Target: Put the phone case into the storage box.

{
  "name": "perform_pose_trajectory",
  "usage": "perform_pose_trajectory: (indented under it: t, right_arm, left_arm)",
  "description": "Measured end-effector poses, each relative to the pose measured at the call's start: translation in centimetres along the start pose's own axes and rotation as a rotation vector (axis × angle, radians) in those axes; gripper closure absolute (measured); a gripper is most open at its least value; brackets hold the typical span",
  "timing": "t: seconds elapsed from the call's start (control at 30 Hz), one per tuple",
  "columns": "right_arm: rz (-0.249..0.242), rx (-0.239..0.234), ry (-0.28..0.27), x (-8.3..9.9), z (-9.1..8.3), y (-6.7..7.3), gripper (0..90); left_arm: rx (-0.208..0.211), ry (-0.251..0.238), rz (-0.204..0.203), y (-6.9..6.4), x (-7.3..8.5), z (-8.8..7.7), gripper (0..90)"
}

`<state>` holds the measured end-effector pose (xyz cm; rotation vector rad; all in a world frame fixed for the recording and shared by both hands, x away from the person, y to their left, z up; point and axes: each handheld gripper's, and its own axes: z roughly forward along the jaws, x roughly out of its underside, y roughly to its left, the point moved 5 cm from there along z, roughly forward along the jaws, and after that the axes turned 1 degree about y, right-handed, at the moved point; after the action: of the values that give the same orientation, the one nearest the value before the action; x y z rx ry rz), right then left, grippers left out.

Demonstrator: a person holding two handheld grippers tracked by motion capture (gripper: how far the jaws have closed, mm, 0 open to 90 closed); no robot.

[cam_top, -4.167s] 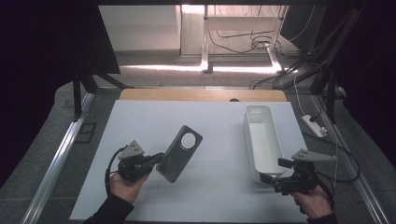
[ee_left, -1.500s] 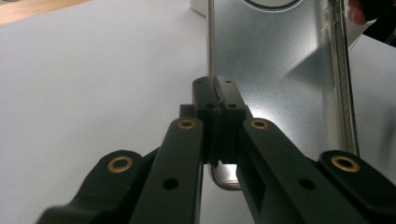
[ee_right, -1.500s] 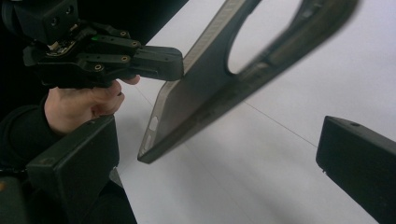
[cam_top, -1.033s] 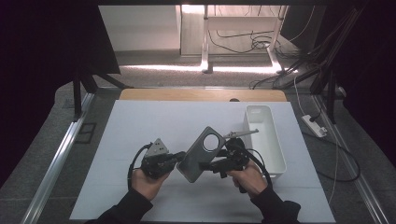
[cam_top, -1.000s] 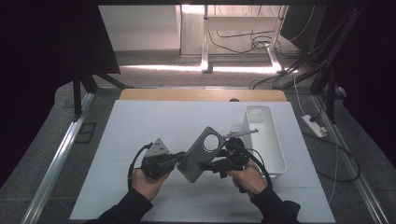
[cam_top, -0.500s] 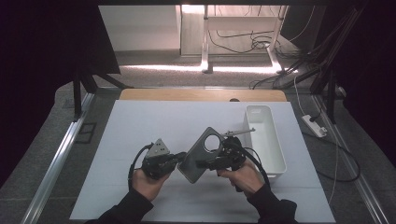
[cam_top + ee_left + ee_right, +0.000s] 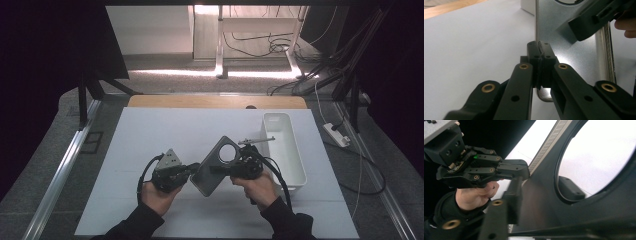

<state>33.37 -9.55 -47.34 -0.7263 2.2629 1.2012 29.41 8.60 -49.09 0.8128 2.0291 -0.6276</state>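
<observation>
The left tongs (image 7: 192, 169) are being kept clenched on the lower edge of the metal plate (image 7: 212, 167), while the right tongs (image 7: 220, 169), which have just been closing, are being clamped across its face beside the round hole; against a second ago, a two-sided hold is judged to be established. The plate, a grey sheet with rounded corners and a ribbed side strip, is being held tilted above the white desk (image 7: 150, 135), near the white bin (image 7: 285, 150).

The person is wearing black sleeves (image 7: 282, 220); each black claw (image 7: 192, 167) is showing brass-coloured screws, trailing a black cable (image 7: 142, 175).
</observation>
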Motion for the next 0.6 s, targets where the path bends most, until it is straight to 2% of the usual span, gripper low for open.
perform_pose_trajectory:
  t: [0.03, 0.13, 0.4, 0.47, 0.53, 0.6]
  right_arm:
    - [0.0, 0.0, 0.0, 0.0, 0.0, 0.0, 60.2]
    - [0.023, -0.013, -0.01, 0.07, -0.06, -0.11, 73.0]
    - [0.093, -0.062, -0.025, 0.34, -0.09, -0.46, 84.3]
    - [0.102, -0.066, -0.031, 0.35, -0.12, -0.5, 84.8]
    - [0.102, -0.064, -0.027, 0.4, -0.19, -0.48, 85.0]
    - [0.097, -0.061, -0.03, 0.4, -0.24, -0.35, 85.1]
  left_arm:
    - [0.0, 0.0, 0.0, 0.0, 0.0, 0.0, 89.2]
    - [0.0, -0.004, 0.003, -0.05, -0.03, -0.06, 89.1]
    - [0.019, -0.004, 0.017, -0.13, 0.0, -0.08, 87.6]
    - [0.018, -0.003, 0.02, -0.16, 0.0, -0.05, 86.6]
    - [0.034, 0.001, 0.016, -0.14, -0.03, -0.06, 85.1]
    - [0.057, 0.007, 0.004, -0.03, -0.08, -0.16, 79.4]
